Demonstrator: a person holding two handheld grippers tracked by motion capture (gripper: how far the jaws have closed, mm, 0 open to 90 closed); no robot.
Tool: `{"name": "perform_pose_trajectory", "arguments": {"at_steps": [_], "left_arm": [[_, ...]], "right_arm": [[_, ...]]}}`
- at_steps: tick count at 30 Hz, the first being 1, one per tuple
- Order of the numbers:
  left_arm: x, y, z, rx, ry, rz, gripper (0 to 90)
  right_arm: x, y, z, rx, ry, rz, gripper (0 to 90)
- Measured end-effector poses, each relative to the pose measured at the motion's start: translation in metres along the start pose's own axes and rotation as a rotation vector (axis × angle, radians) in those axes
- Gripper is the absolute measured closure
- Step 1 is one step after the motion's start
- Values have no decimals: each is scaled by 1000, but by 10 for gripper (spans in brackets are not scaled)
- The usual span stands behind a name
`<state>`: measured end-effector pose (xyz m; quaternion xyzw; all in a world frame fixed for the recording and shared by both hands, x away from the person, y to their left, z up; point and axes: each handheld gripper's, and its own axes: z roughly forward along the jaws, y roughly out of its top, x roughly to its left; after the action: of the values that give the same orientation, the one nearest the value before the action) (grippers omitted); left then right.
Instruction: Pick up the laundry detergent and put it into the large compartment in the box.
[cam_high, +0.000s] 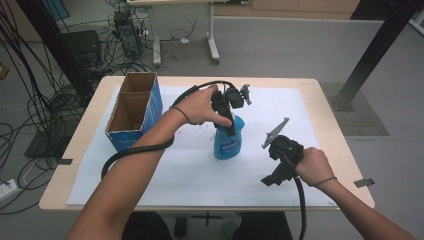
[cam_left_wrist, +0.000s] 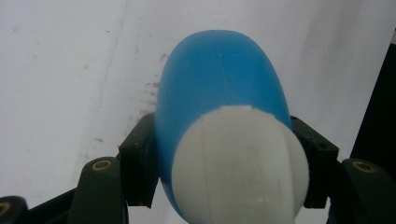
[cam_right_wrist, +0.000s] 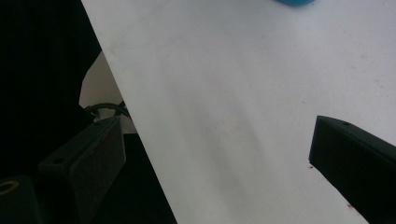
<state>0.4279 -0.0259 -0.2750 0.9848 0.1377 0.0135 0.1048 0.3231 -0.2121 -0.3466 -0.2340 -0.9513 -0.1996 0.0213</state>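
Observation:
A blue bottle (cam_high: 229, 142) with a white cap stands upright on the white sheet (cam_high: 190, 175) at mid-table. My left gripper (cam_high: 227, 125) comes down on its top from above and is shut on it. In the left gripper view the blue bottle (cam_left_wrist: 219, 79) sits between the two jaws of my left gripper (cam_left_wrist: 223, 158), with both pads (cam_left_wrist: 137, 163) pressed against its sides just behind the white cap (cam_left_wrist: 240, 163). My right gripper (cam_high: 274, 177) is held to the right of the bottle, apart from it. My right gripper (cam_right_wrist: 219, 154) stands open over bare white sheet, nothing between its jaws.
An open cardboard box (cam_high: 134, 107) with blue sides and two compartments stands at the table's left. The wooden table edge (cam_high: 345, 150) frames the sheet. The bottle's base (cam_right_wrist: 294, 2) peeks in at the top of the right gripper view. Cables trail from both grippers.

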Motion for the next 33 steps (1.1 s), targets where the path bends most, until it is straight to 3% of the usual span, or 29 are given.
{"name": "perform_pose_trajectory", "arguments": {"at_steps": [14, 22, 33], "left_arm": [[1, -2, -4, -21, 19, -16, 378], [2, -4, -22, -36, 28, -30, 378], [-8, 1, -54, -84, 40, -3, 378]], "right_arm": [[1, -1, -2, 1, -6, -1, 35], [1, 0, -1, 4, -7, -2, 35], [3, 4, -1, 6, -9, -6, 35]]}}
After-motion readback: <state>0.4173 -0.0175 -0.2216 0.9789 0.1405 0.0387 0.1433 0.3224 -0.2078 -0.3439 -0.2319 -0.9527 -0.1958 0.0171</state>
